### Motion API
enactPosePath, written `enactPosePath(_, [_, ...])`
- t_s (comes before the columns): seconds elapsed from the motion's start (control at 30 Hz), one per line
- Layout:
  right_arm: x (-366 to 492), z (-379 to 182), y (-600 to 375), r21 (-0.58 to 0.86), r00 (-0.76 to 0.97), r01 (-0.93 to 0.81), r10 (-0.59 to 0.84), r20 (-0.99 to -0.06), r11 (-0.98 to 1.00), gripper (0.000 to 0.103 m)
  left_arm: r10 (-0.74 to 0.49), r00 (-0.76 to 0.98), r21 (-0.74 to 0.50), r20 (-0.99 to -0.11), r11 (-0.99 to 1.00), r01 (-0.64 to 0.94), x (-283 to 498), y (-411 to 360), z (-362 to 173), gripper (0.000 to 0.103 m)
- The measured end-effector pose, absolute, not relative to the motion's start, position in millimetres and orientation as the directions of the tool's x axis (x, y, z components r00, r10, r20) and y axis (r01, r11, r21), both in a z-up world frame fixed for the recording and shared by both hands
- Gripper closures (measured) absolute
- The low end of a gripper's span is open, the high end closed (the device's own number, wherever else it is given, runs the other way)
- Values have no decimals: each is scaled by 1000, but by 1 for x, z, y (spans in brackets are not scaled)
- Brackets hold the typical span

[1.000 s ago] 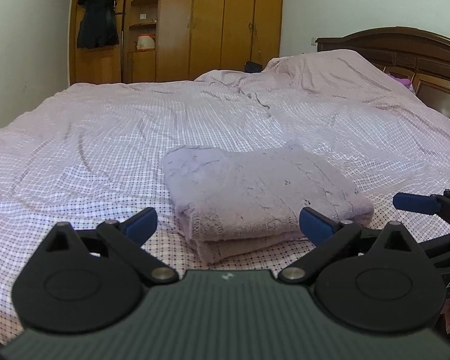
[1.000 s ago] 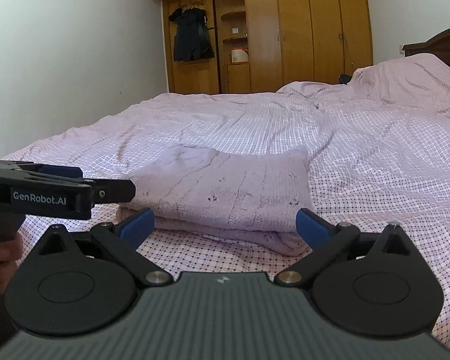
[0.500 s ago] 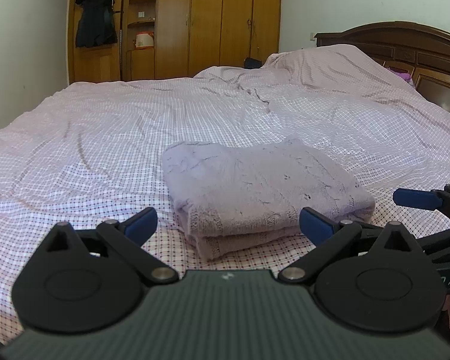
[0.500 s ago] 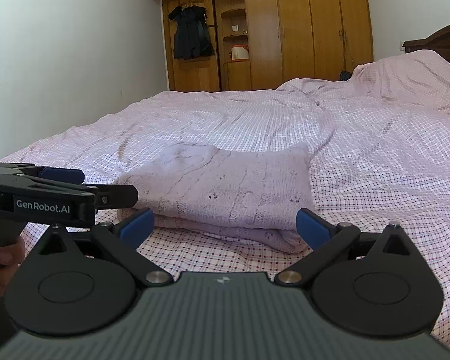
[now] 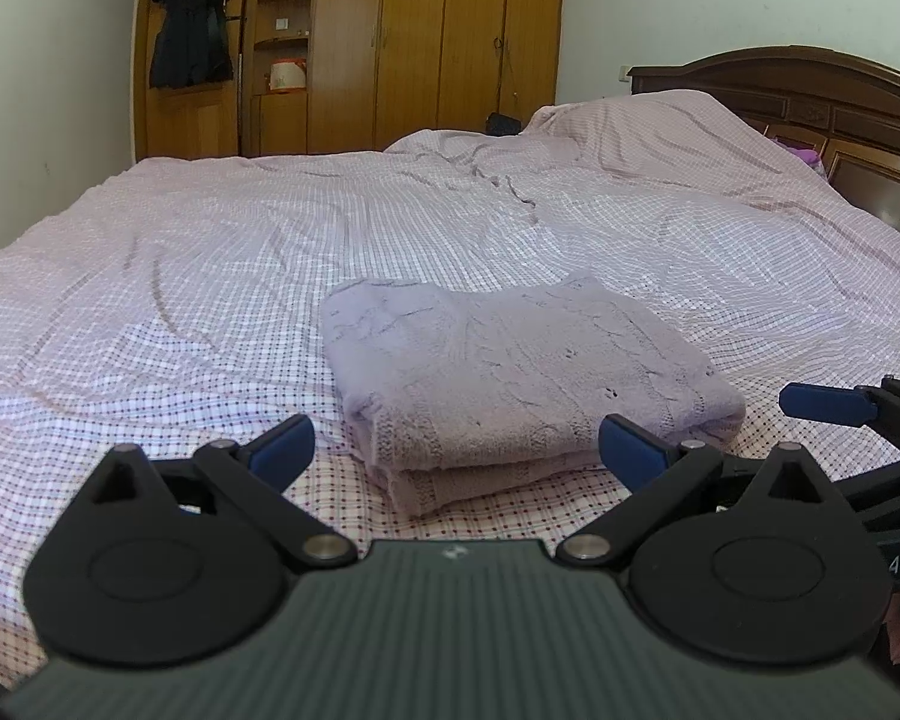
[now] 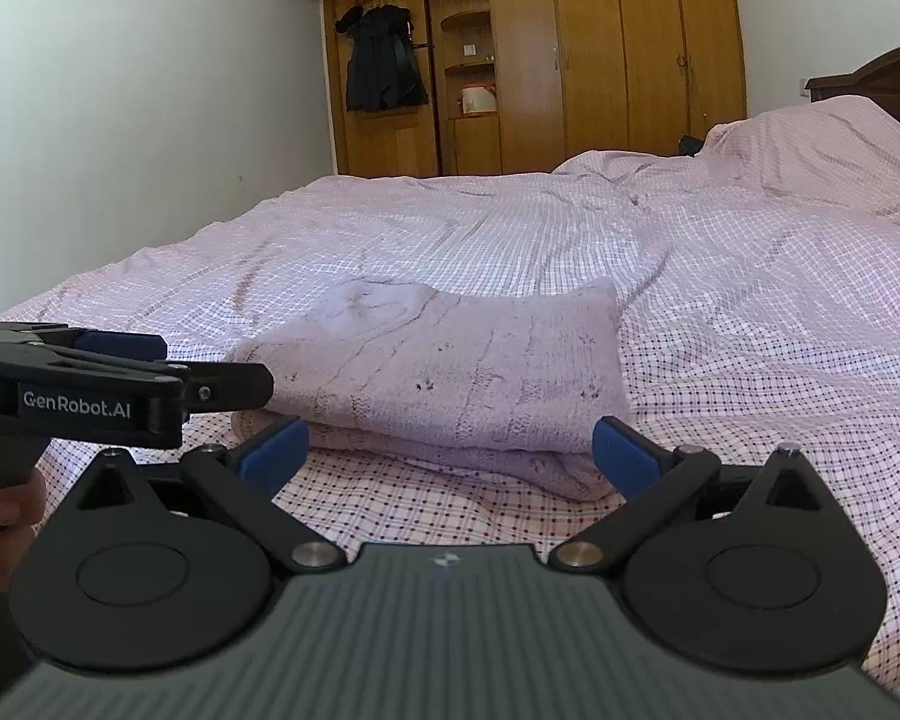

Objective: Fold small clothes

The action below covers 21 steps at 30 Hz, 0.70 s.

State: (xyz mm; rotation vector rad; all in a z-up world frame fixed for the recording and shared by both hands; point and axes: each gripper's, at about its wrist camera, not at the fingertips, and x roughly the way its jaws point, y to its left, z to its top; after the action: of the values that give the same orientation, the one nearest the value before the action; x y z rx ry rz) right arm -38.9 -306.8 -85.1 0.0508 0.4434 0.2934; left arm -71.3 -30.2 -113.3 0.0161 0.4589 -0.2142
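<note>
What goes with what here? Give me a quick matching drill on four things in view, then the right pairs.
Things:
1. sweater
2. coat
3. left gripper
4. headboard

States:
A. hanging at the wardrobe
B. dark wood, at the right end of the bed
C. folded, lying on the checked bedspread
D. open, holding nothing

Pairs: 1-C, 2-A, 3-D, 4-B

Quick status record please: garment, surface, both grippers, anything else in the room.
garment: lilac knit, folded into a stacked rectangle, lying flat
surface: bed with checked pink sheet, wrinkled
left gripper: open, empty, short of the knit's near edge
right gripper: open, empty, short of the knit's near edge
contact: neither gripper touches the knit
background: wardrobe, dark coat hanging, headboard
</note>
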Motion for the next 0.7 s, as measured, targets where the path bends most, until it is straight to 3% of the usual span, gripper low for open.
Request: enactPosePath(0.7, [-39,-85,-309,119,864,-276,300,-403,954,0,-200,871,-39,-448,978,204,-73,-30,-115,0])
